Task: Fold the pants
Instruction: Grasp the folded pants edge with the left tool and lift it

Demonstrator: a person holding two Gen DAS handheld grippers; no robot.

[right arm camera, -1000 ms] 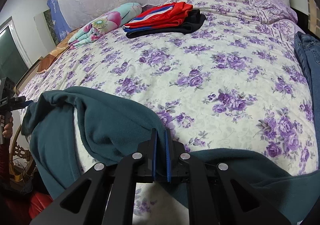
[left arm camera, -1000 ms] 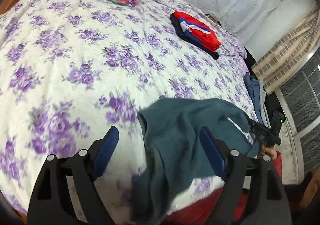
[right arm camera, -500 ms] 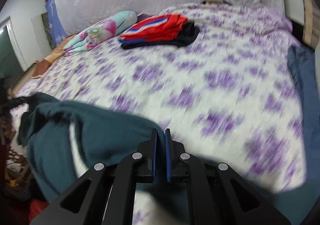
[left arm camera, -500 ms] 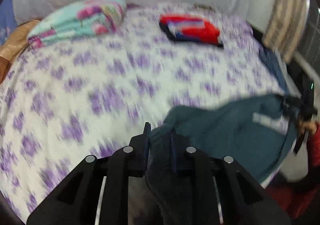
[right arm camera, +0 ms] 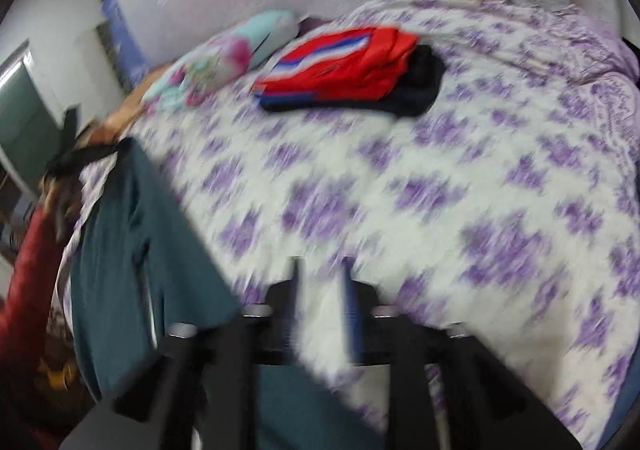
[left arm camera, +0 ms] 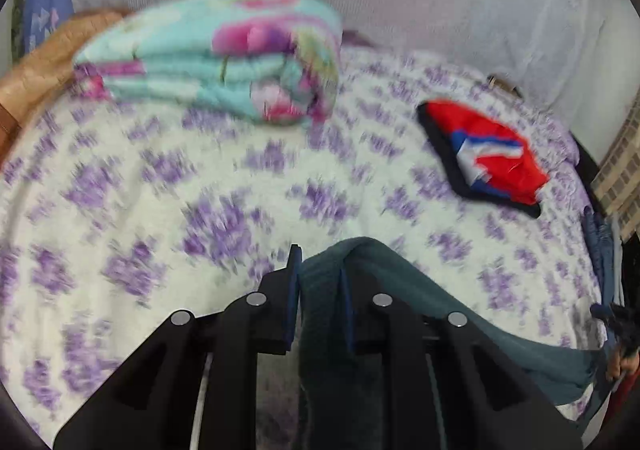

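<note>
Teal fleece, the pants (left arm camera: 400,290), drapes over the near edge of a bed (left arm camera: 120,190) spread with purple flowers. On the left, the left gripper (left arm camera: 320,282) is clenched on a bunched fold of the cloth, which runs between its blue pads and trails off to the right, toward the bed's corner. At the centre, well apart from the pants, a folded turquoise blanket (left arm camera: 208,62) and a folded red garment (left arm camera: 492,154) lie near the pillows. On the right, the right gripper (right arm camera: 320,290) is opening, its jaws already parted, and nothing lies between them (only bedspread shows through the gap); the pants (right arm camera: 132,234) hang to its left, off the edge.

The pictures are blurred. The step in hand looks like spreading the pants flat before the first fold. To do it well, the left grip should hold firm and carry the cloth up onto the bed, while the free right claw takes a fresh hold at the far edge, so the fabric lands taut and square, not heaped.
</note>
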